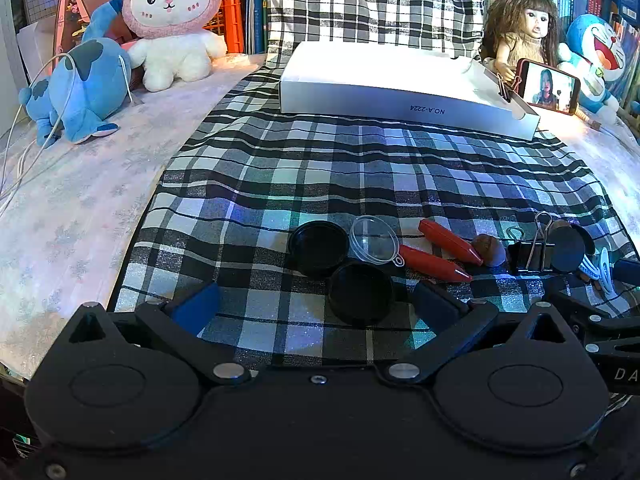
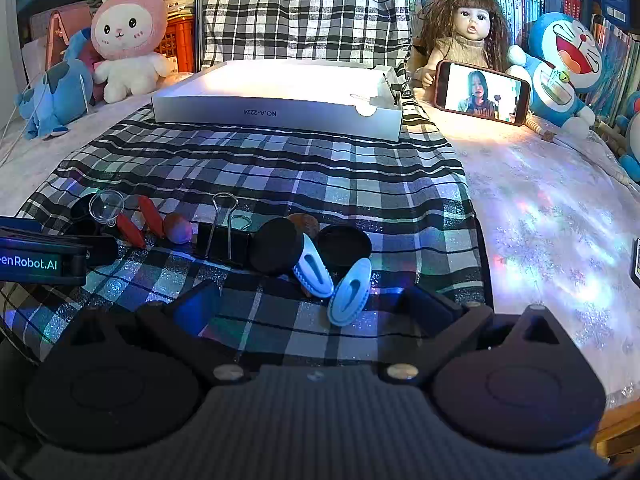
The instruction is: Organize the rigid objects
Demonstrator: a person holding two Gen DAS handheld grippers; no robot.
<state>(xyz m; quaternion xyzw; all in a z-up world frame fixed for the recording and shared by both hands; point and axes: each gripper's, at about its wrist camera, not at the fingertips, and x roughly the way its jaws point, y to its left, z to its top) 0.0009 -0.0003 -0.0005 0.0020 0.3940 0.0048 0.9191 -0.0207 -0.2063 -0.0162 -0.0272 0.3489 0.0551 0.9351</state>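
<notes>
Small rigid items sit in a row on the plaid cloth [image 1: 360,168], all near your grippers.

Left wrist view: two black round lids [image 1: 319,247] and [image 1: 361,293], touching, the nearer one between your left hand-held gripper's [image 1: 318,307] fingers at 12 o'clock. A clear plastic cup [image 1: 374,240] touches both at their 1 o'clock. Two red tapered pieces [image 1: 450,241] lie side by side at 2 o'clock, then a brown nut-like lump [image 1: 490,250], then a black binder clip [image 1: 530,256] with wire handles up, a black disc [image 1: 567,249] leaning by it.

Your left hand-held gripper: fingers spread wide, nothing pinched.

Right wrist view: two light blue hair clips [image 2: 314,266] and [image 2: 350,290] at 12 o'clock, the nearer one between the fingers of your right hand-held gripper [image 2: 316,306], the other lying against a black disc. Another black round lid [image 2: 345,245] at 1 o'clock, something brown and round behind it, unclear what. Your right hand-held gripper: spread wide, holding nothing. Your left tool shows at 9 o'clock.

White flat box [image 2: 276,100] at 12 o'clock, far end of the cloth, apart from the row. Beyond it at 1 o'clock a doll [image 2: 466,36] and a phone [image 2: 482,92] with lit screen; blue cat plush [image 2: 564,64] at 2 o'clock. Pink bunny plush [image 2: 128,44] and blue plush [image 2: 52,96] at 10 o'clock. All on a bed [image 2: 552,216].
</notes>
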